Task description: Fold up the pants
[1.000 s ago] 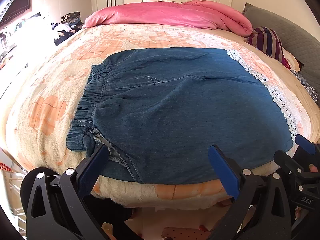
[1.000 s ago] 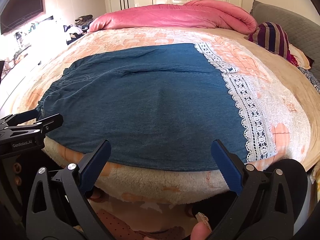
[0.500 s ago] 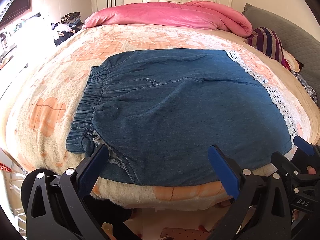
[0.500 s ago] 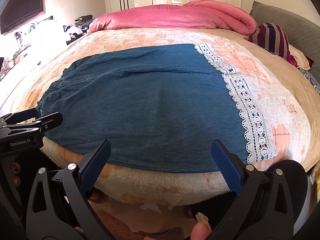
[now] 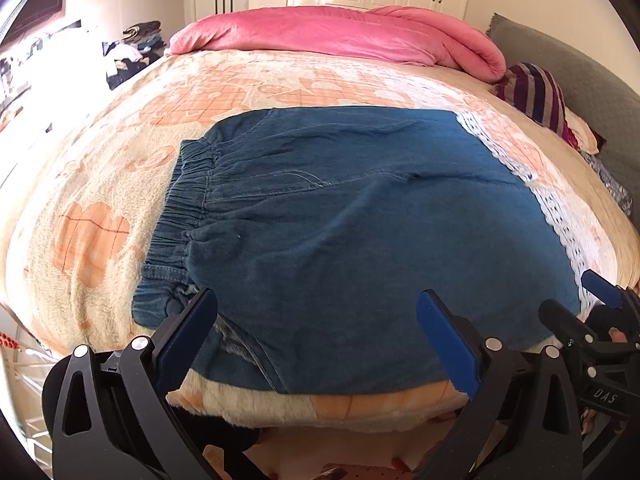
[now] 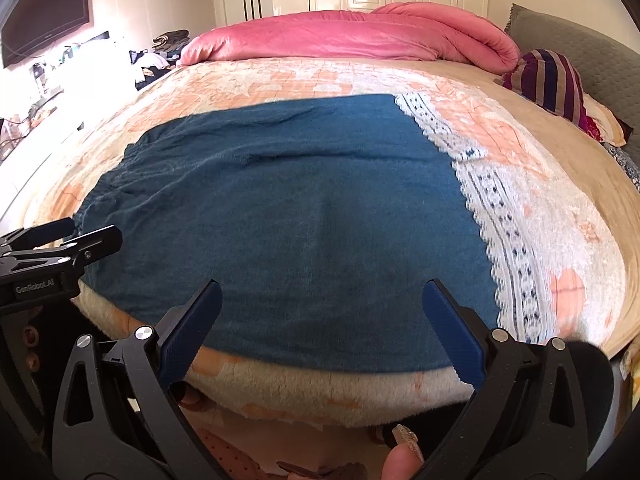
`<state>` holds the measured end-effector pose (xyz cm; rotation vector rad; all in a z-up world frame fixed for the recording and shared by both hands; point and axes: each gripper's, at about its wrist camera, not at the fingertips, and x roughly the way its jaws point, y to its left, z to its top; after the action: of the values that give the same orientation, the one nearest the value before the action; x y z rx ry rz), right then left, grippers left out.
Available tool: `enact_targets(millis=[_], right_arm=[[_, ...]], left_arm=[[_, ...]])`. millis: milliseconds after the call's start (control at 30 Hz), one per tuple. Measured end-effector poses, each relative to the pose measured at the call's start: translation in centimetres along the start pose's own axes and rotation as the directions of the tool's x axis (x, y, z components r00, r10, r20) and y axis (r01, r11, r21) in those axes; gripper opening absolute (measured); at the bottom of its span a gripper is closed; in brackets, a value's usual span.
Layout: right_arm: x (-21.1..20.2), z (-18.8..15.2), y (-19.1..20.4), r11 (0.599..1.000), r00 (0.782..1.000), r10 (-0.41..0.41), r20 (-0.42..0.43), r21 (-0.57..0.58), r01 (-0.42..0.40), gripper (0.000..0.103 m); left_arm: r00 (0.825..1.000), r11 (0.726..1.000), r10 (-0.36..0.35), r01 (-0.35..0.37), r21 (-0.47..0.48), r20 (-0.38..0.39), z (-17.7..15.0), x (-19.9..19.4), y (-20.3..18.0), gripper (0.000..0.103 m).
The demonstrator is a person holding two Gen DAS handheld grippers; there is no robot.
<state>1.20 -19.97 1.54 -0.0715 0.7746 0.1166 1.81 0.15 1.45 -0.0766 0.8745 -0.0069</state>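
Note:
Blue denim pants (image 5: pixel 344 220) (image 6: pixel 288 216) lie flat on the bed, elastic waistband (image 5: pixel 180 208) to the left, white lace hem (image 5: pixel 560 216) (image 6: pixel 500 220) to the right. My left gripper (image 5: pixel 316 312) is open near the bed's front edge, its fingers straddling the near edge of the pants by the waistband end. My right gripper (image 6: pixel 320 300) is open too, over the near edge toward the hem end. Each gripper shows at the edge of the other's view. Nothing is held.
The bed carries a peach and cream fleece blanket (image 5: pixel 92 208). A rolled pink duvet (image 5: pixel 340 36) lies at the far side, a striped pillow (image 5: pixel 536 92) at the far right. Clutter and a wall TV (image 6: pixel 44 28) sit to the left. A fingertip (image 6: pixel 400 460) shows below.
Both grippers have eased slightly forward and down over the near edge of the pants. The pants themselves have not moved, and both grippers stay open.

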Motion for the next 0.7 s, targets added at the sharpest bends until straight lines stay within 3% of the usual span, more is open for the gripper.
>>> enact_targets(millis=[200,700], right_arm=[[1.4,2.2,0.0,0.999,1.0,-0.009,0.003,-0.035,0.009,0.095],[6.1,8.5,2.1,0.992,0.998,0.058,-0.001,-0.109,-0.058,0.095]], left_arm=[[1.0,1.0,0.024,-0.024,-0.014,-0.006,1.4,1.2,1.5,0.099],[0.998,0.994,0.064,-0.065,-0.082,-0.014,6.2,4.2,6.3,0.099]])
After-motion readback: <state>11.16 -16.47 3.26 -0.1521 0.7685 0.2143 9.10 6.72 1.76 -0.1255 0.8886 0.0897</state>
